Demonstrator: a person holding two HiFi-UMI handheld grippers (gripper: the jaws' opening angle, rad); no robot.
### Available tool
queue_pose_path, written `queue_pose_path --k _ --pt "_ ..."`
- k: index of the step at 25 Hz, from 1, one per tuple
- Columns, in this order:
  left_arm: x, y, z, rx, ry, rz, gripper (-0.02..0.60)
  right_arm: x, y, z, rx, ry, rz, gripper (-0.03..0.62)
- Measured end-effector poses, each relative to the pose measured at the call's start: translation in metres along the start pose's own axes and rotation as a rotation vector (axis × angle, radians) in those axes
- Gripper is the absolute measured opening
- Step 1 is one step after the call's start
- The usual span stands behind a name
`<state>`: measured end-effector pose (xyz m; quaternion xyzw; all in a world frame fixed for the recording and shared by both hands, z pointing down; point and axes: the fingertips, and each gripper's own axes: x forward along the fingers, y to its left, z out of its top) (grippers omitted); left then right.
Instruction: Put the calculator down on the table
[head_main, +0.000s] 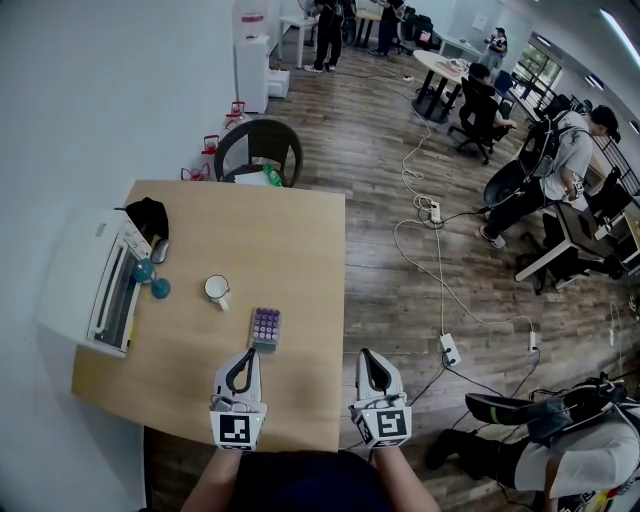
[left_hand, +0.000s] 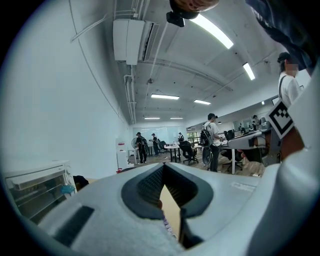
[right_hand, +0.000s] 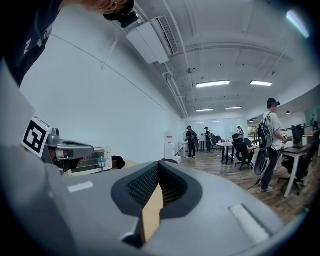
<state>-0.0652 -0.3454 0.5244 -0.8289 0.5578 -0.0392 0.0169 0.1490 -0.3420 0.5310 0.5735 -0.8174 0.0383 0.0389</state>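
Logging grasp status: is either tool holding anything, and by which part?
Nothing is held: left tool and right tool are shut, empty; calculator lies on table.

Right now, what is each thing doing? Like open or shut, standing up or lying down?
left gripper: shut, holding nothing.
right gripper: shut, holding nothing.
calculator: lying flat on the table, keys up, not held.
mug: standing upright on the table.
chair: standing at the table's far edge.
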Motion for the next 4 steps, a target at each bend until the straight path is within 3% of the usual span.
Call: queue_pose_path --k 4 --pt "0.0013 0.0001 -0.002 -0.034 0.013 -0.003 -0.002 -0.0009 -0.0023 0.0013 -0.001 -0.002 -0.002 0.011"
